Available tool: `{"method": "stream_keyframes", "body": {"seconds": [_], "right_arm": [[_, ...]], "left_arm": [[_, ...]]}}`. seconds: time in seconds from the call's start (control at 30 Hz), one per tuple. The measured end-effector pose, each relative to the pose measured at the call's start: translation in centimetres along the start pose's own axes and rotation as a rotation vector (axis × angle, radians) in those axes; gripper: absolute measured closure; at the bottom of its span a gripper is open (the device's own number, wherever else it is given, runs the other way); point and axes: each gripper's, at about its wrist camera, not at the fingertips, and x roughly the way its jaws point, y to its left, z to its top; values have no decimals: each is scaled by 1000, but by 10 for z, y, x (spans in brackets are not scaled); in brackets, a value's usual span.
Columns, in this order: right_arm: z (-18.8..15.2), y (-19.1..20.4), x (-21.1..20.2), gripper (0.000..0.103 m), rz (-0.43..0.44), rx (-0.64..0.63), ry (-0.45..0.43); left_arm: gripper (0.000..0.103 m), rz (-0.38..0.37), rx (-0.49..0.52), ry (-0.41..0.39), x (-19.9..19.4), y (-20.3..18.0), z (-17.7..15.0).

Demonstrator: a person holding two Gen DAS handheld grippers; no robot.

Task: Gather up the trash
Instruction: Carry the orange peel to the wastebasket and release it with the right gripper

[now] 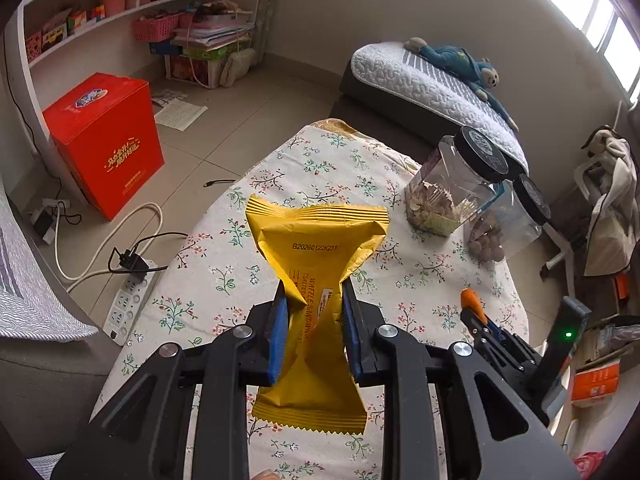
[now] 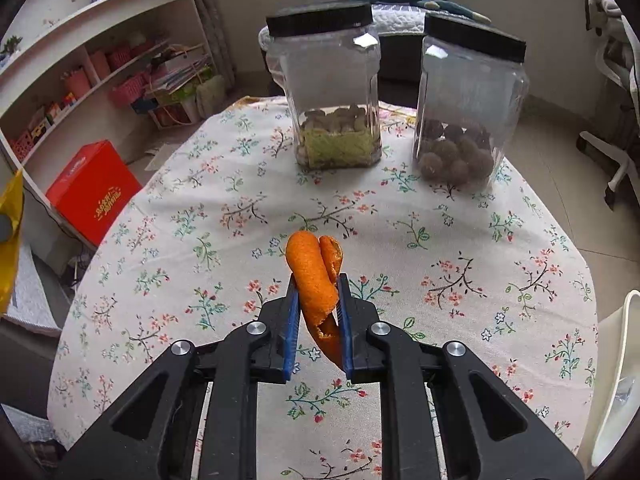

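My left gripper (image 1: 313,294) is shut on a yellow snack wrapper (image 1: 318,240), pinched at its middle and held above the floral tablecloth (image 1: 224,248). My right gripper (image 2: 317,286) is shut on a curled orange peel (image 2: 314,268), held above the same tablecloth (image 2: 460,240). The right gripper with the peel also shows at the right of the left wrist view (image 1: 472,304). The wrapper's edge shows at the far left of the right wrist view (image 2: 10,240).
Two clear jars with black lids stand at the table's far side, one with nuts (image 2: 334,92) and one with dark round fruit (image 2: 466,108). A red box (image 1: 106,140), a power strip (image 1: 128,304) and cables lie on the floor left. A white bin rim (image 2: 616,380) stands at the right.
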Motion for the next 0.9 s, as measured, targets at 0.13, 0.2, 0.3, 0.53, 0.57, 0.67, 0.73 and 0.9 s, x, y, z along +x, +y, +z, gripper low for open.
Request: {"method": "stream_keyframes", "body": {"seconds": [0.13, 0.2, 0.3, 0.53, 0.57, 0.67, 0.73, 0.9], "right_arm": [[14, 1, -41, 87, 11, 16, -121], [18, 1, -62, 87, 13, 23, -175], [23, 2, -84, 87, 12, 24, -242], [19, 0, -128, 87, -36, 19, -379], [18, -2, -133, 87, -46, 19, -395], [16, -8, -147, 86, -76, 21, -435], [15, -15, -156, 86, -92, 28, -453], [11, -35, -178, 86, -138, 52, -501]], "left_arm": [[78, -3, -3, -38, -5, -6, -3], [78, 4, 2, -76, -11, -11, -4], [78, 9, 16, -155, -25, -24, -8], [78, 66, 93, -375, -57, -66, -23], [78, 72, 102, -400, -60, -73, -26], [78, 74, 127, -452, -67, -94, -35], [78, 69, 143, -471, -68, -108, -42], [78, 46, 197, -491, -70, -140, -58]]}}
